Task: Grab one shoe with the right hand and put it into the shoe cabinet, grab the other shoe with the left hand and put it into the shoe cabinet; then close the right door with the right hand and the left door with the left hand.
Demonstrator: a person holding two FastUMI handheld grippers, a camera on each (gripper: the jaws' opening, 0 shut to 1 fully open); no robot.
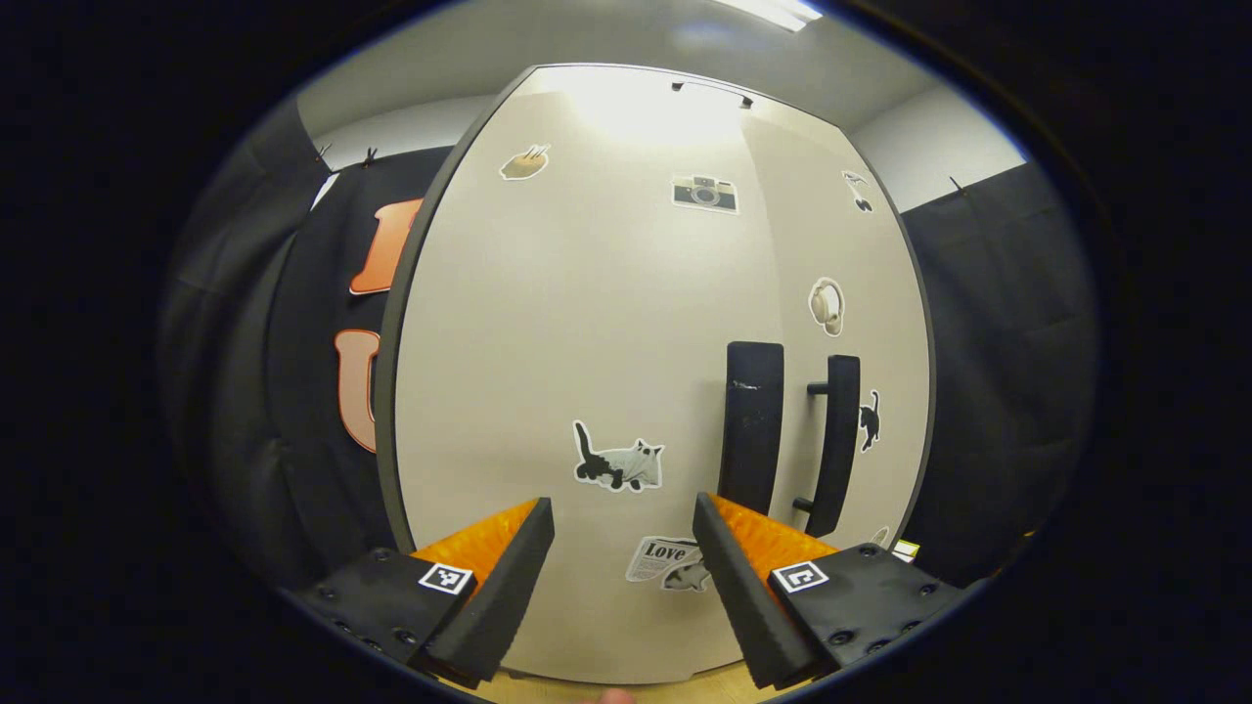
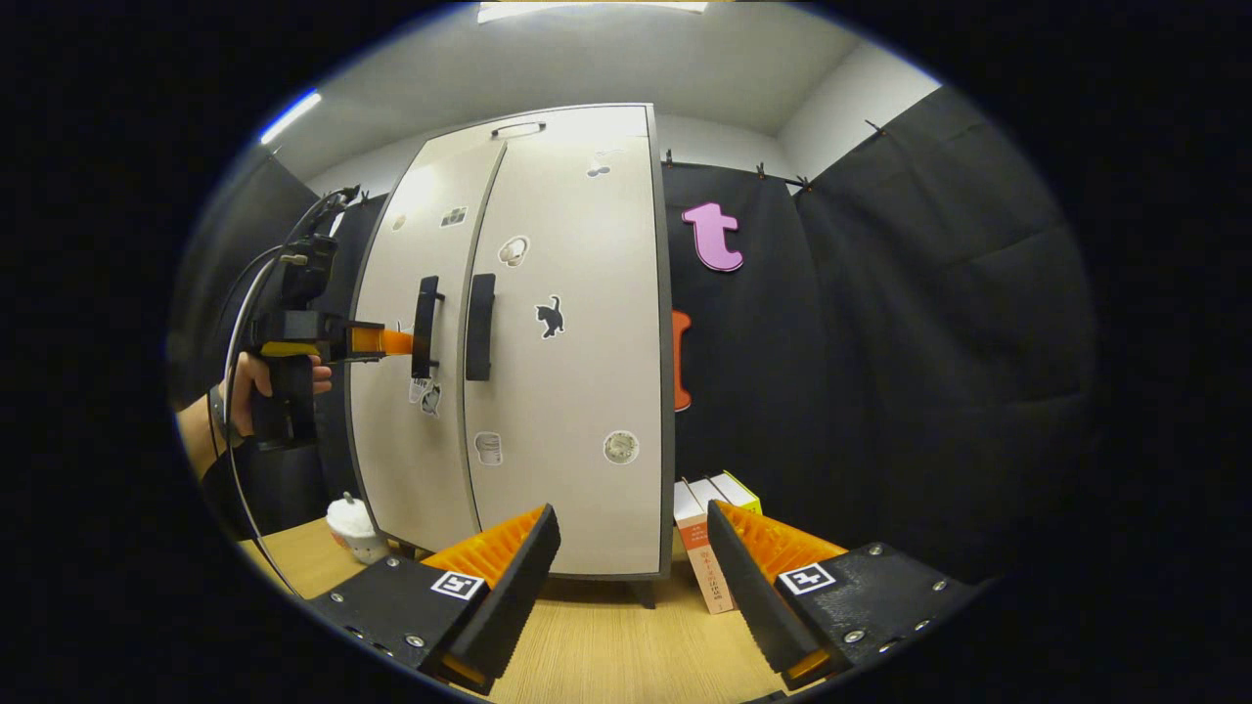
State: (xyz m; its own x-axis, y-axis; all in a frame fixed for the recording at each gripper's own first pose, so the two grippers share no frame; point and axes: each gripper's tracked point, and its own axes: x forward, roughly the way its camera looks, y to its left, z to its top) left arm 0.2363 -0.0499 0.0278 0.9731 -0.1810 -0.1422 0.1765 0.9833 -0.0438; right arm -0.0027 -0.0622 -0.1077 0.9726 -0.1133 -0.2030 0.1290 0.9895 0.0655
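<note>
The shoe cabinet (image 2: 533, 342) stands on the desk (image 2: 606, 645) toward its far edge, with both doors drawn to or nearly so. The right door (image 2: 577, 342) lies flush. The left door (image 1: 587, 342) may be a little proud of it, judging from the seam in the left gripper view. No shoe lies on the desk; presumably both are inside, behind the doors.

Step in hand, as judged: the last one, closing the left door. In the right gripper view the left hand-held gripper (image 2: 396, 341), carried by a person's hand (image 2: 245, 386), has its orange fingers up against the left door beside the left handle (image 2: 424, 326). Whether they touch the panel cannot be told. Next, a short push square to the panel would seat the door, without catching the handle.

The left gripper view gives the close detail: the fingers (image 1: 499, 548) of the left hand-held gripper stand apart with nothing between them, aimed at the door face, and the two handles show side by side. The right gripper view supplies the whole cabinet, a white cup (image 2: 352, 523) at its left foot, boxes (image 2: 709, 538) at its right, and the right hand-held gripper (image 2: 631, 562), held back over the desk's near edge with fingers apart and empty.
</note>
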